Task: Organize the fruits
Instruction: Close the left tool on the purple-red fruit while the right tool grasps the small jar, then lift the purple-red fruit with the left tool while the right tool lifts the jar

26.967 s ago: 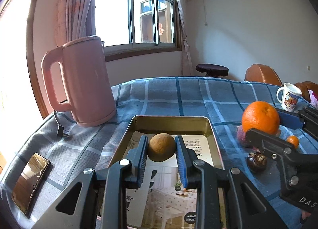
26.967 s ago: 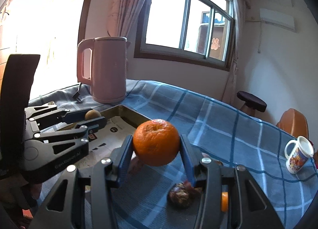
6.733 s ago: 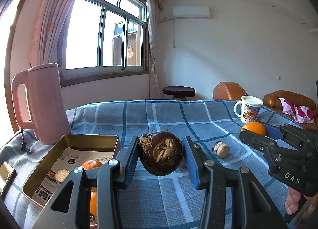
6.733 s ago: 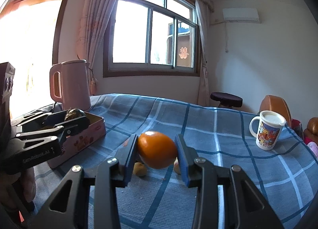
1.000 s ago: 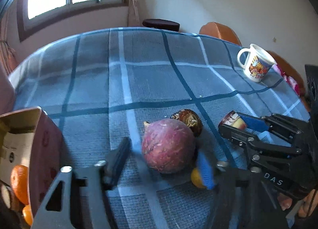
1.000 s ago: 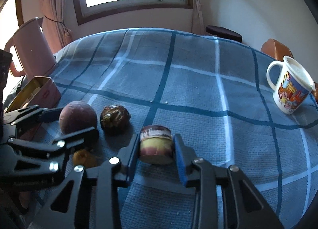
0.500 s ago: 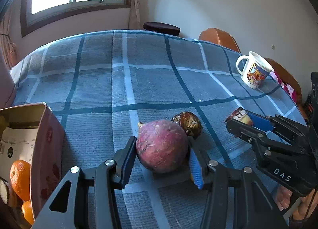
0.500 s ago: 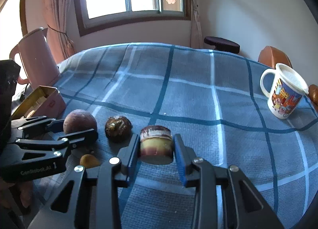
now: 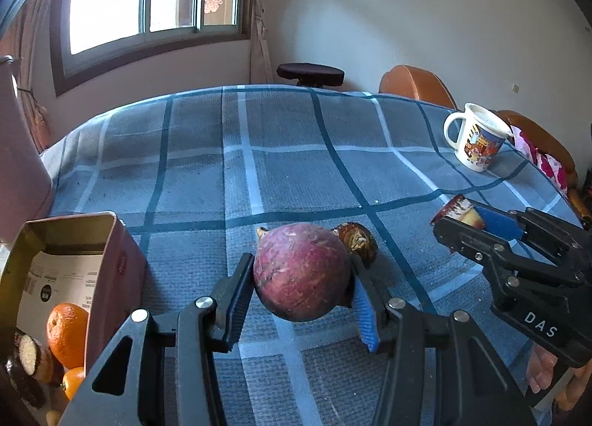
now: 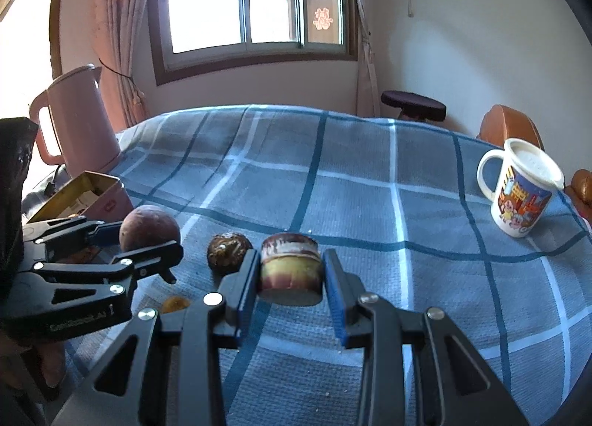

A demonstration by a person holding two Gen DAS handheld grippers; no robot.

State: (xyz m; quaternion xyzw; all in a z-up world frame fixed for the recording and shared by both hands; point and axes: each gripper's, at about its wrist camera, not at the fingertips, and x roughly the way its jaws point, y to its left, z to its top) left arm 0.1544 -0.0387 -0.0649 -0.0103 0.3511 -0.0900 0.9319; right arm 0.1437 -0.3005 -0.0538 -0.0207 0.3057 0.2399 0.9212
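Observation:
My left gripper (image 9: 301, 289) is shut on a round purple-red fruit (image 9: 296, 263), held low over the checked blue tablecloth (image 9: 296, 152). Just behind it a dark brown shrivelled fruit (image 9: 357, 239) lies on the cloth. My right gripper (image 10: 290, 270) is shut on a short yellow and purple-brown cane piece (image 10: 289, 267), raised a little above the cloth. In the right wrist view the left gripper (image 10: 148, 239) and its purple fruit (image 10: 148, 224) are at the left, with the brown fruit (image 10: 226, 246) between both grippers. A gold tin box (image 9: 70, 226) at the left holds oranges (image 9: 66, 328).
A small orange fruit (image 10: 175, 303) lies on the cloth under the left gripper. A printed white mug (image 10: 521, 189) stands at the far right, and a pink kettle (image 10: 79, 122) stands behind the tin box (image 10: 88, 181). Chairs and a stool line the far table edge.
The left jaws, wide around the purple fruit a second ago, have closed onto it. Both grippers have tipped upward. The right one has risen slightly with the cane piece.

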